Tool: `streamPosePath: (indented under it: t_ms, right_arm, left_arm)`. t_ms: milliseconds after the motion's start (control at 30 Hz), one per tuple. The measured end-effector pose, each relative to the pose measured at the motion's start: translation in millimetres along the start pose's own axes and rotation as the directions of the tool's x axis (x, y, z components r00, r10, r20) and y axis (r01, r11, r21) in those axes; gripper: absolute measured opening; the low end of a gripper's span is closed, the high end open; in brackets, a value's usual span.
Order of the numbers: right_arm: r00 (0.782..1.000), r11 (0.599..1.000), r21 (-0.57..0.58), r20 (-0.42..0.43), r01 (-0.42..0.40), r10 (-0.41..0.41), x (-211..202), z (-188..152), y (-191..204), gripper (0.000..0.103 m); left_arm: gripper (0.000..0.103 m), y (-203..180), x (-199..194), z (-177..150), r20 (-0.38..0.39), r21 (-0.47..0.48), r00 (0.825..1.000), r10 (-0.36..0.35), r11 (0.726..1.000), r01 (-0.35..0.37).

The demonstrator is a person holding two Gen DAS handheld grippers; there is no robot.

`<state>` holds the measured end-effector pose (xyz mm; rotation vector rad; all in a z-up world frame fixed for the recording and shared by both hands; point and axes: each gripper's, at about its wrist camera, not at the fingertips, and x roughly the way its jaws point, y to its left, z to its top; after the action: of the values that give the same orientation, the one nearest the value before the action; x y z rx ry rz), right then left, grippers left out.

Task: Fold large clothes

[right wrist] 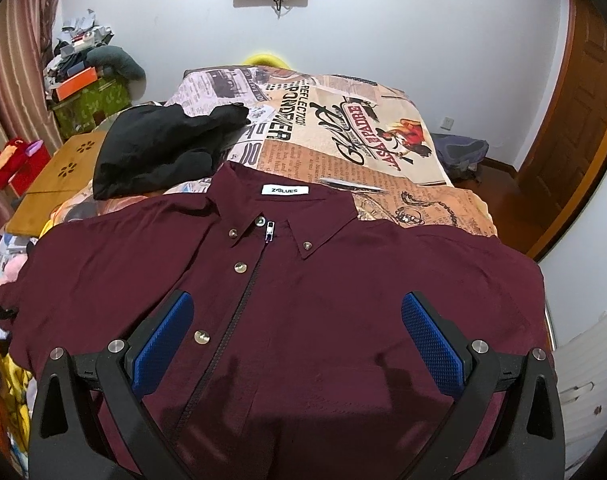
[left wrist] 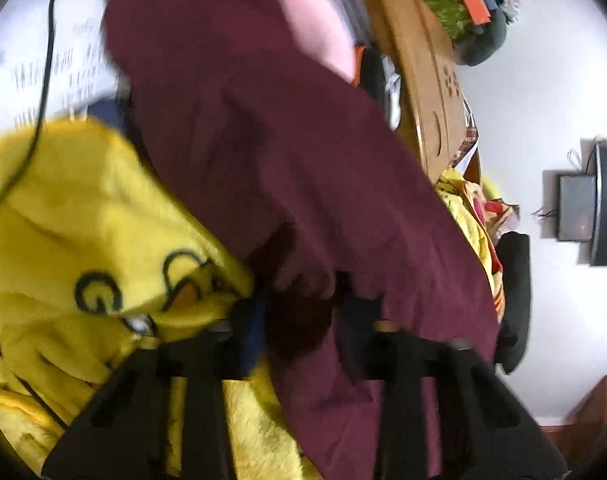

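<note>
My right gripper [right wrist: 297,320] hovers with jaws spread above the maroon shirt [right wrist: 303,280] lying flat on the bed [right wrist: 383,140]. My left gripper [left wrist: 303,320] pinches its edge. Thin, limp, light cloth: grip hems.

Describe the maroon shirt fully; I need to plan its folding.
The shirt is thin maroon woven cloth, lying face up and spread flat on the bed, collar away from the right camera. It has a button-down collar with a white label, a dark front zipper, closed as far as it shows, and metal snaps beside it. A black garment lies by its shoulder. The left tool pinches a fold of it.
</note>
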<state>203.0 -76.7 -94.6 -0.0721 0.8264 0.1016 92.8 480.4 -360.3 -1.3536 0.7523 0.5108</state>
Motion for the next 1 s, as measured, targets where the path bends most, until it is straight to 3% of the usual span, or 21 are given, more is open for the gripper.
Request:
streamPosePath:
  t_ms: [33,133,200,367,467,700,867,1000]
  right_arm:
    - [1.000,1.000,-0.004,0.002,0.002,-0.002,-0.9,-0.5,1.0,0.103]
    - [1.000,1.000,-0.015,0.010,0.011,-0.011,-3.6,-1.5,1.6,0.103]
    - [1.000,1.000,-0.013,0.012,0.007,-0.007,-4.6,-2.1,0.7,0.103]
    - [1.000,1.000,0.001,0.025,0.000,0.000,-7.9,-2.0,-4.9,0.103]
    - [0.999,1.000,0.009,0.035,-0.001,0.001,-10.7,-2.3,-8.7,0.103]
    - [0.998,0.999,0.041,0.057,-0.020,0.018,-16.4,-3.6,-23.3,0.103]
    - [0.997,0.999,0.045,0.077,-0.020,0.017,-20.8,-5.9,-34.5,0.103]
    - [0.996,0.999,0.034,0.088,-0.016,0.013,-22.6,-9.2,-41.3,0.103]
  left_arm:
    - [0.012,-8.6,-8.6,-0.4,0.041,0.043,0.999,0.023,0.999,-0.025]
    - [0.008,-42.8,-30.0,-7.4,0.155,0.177,0.983,0.094,0.977,-0.122]
    - [0.006,-66.3,-44.1,-12.8,0.211,0.245,0.973,0.099,0.958,-0.150]
    - [0.006,-137.1,-87.9,-37.6,0.272,0.418,0.961,-0.047,0.905,-0.074]
    - [0.005,-189.5,-107.9,-65.0,0.296,0.540,0.946,-0.132,0.840,-0.052]
    - [0.005,-283.2,-125.1,-155.5,0.248,0.769,0.930,-0.271,0.639,-0.019]
    - [0.005,-315.6,-102.8,-226.8,0.124,0.857,0.952,-0.278,0.514,0.038]
    - [0.005,-327.8,-65.1,-271.6,0.001,0.893,0.981,-0.192,0.442,0.085]
